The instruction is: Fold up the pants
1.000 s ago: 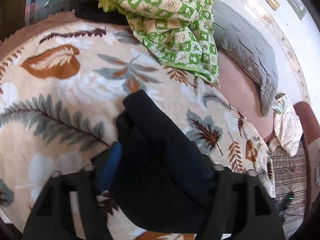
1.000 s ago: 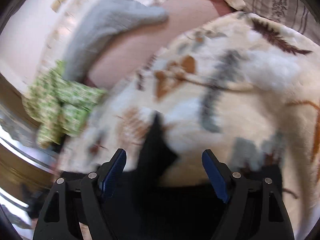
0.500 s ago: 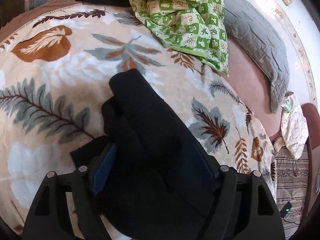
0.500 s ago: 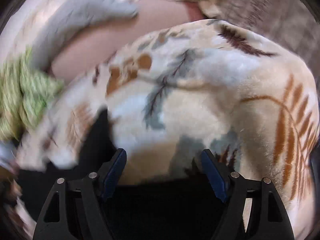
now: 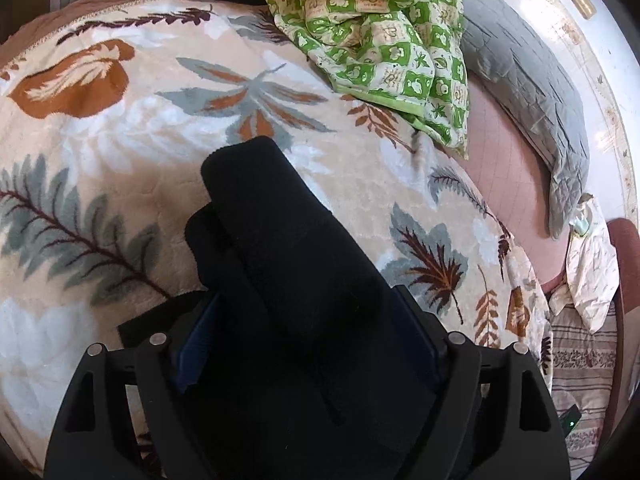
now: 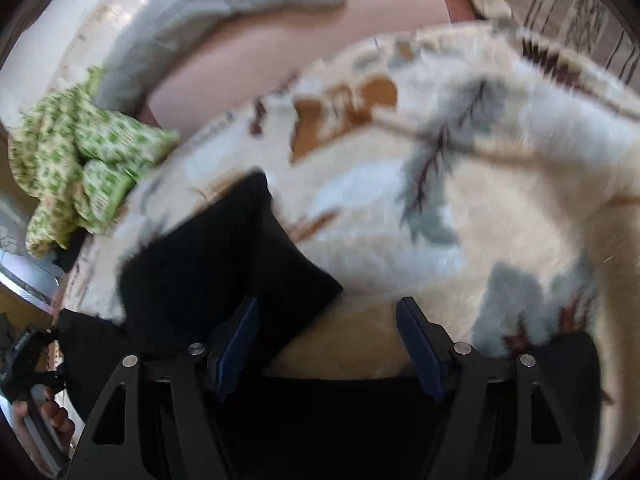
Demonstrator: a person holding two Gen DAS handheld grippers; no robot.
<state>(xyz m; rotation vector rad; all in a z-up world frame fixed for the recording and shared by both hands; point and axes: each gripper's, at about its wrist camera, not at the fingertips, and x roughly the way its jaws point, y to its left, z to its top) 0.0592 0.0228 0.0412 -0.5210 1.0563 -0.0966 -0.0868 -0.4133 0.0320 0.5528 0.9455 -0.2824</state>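
Black pants (image 5: 288,264) lie folded in a thick bundle on the leaf-patterned blanket (image 5: 120,160). My left gripper (image 5: 306,292) straddles the bundle's near end. Its jaws stand wide, the blue left pad (image 5: 196,344) is bare, and cloth drapes over the right finger. In the blurred right wrist view the pants (image 6: 208,264) reach from the left toward my right gripper (image 6: 327,300). That gripper is open, with a pants corner by its left finger and blanket (image 6: 480,200) between the pads. More black cloth lies beneath it.
A green checked cloth (image 5: 380,32) is heaped at the blanket's far edge, next to a grey quilted pillow (image 5: 528,80) on a pink sheet (image 5: 508,168). Striped bedding (image 5: 580,360) lies at the right. A hand (image 6: 58,416) shows at the lower left of the right wrist view.
My left gripper has sunk toward the blanket over the pants bundle, and its jaws stand a little wider. The right gripper swung leftward, so a pants corner now sits by its left finger.
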